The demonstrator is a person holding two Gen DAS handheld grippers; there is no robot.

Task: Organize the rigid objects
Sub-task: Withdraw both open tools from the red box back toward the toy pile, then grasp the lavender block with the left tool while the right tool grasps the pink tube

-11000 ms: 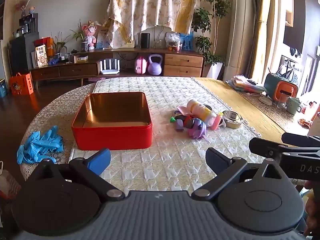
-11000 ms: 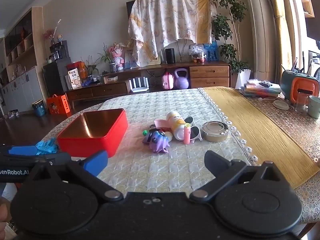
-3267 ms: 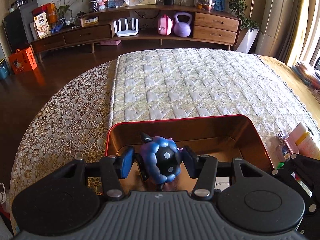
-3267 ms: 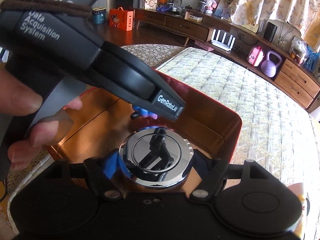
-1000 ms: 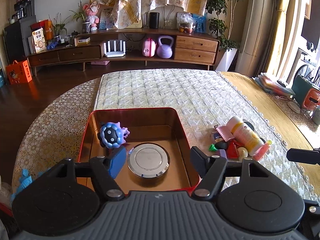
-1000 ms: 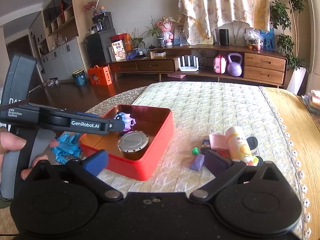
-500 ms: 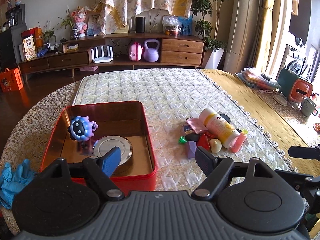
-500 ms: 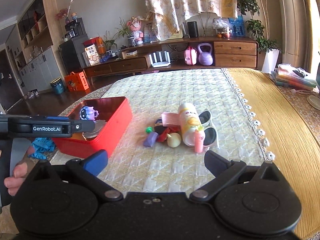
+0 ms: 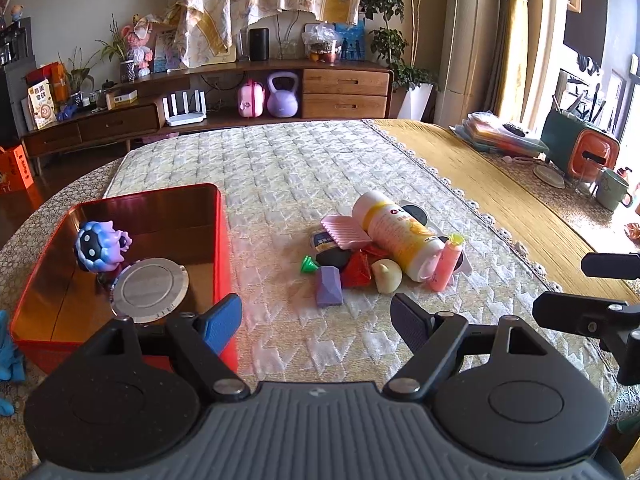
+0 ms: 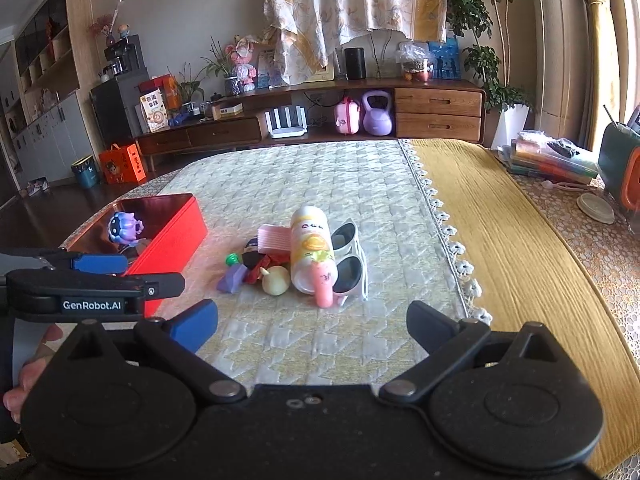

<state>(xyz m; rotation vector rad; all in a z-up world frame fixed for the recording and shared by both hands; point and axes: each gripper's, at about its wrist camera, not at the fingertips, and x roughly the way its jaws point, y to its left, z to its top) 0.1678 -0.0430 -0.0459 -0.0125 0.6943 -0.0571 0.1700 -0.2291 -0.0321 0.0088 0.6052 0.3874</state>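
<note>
A red tin box [image 9: 222,240] [image 10: 176,236] sits on the quilted mat at left. Inside it are a blue-purple spiky toy [image 9: 100,246] [image 10: 124,228] and a round silver tin [image 9: 150,290]. A pile of small objects lies to its right: a white-yellow bottle [image 9: 396,232] [image 10: 312,248], a pink comb [image 9: 346,230], a pink tube [image 9: 446,266] [image 10: 323,284], a purple block [image 9: 328,292], a red piece [image 9: 356,272], a cream garlic shape [image 9: 386,276] and sunglasses [image 10: 350,260]. My left gripper [image 9: 316,320] and right gripper [image 10: 312,322] are open and empty, short of the pile.
A yellow table runner [image 10: 500,240] with lace edge lies right of the mat. Books [image 10: 548,160], a green-orange container [image 9: 580,152] and a mug [image 9: 612,190] stand at far right. Blue gloves [image 9: 8,356] lie at the left table edge.
Both grippers have pulled back from the red box and swung right toward the pile. The toy and silver tin stay in the box.
</note>
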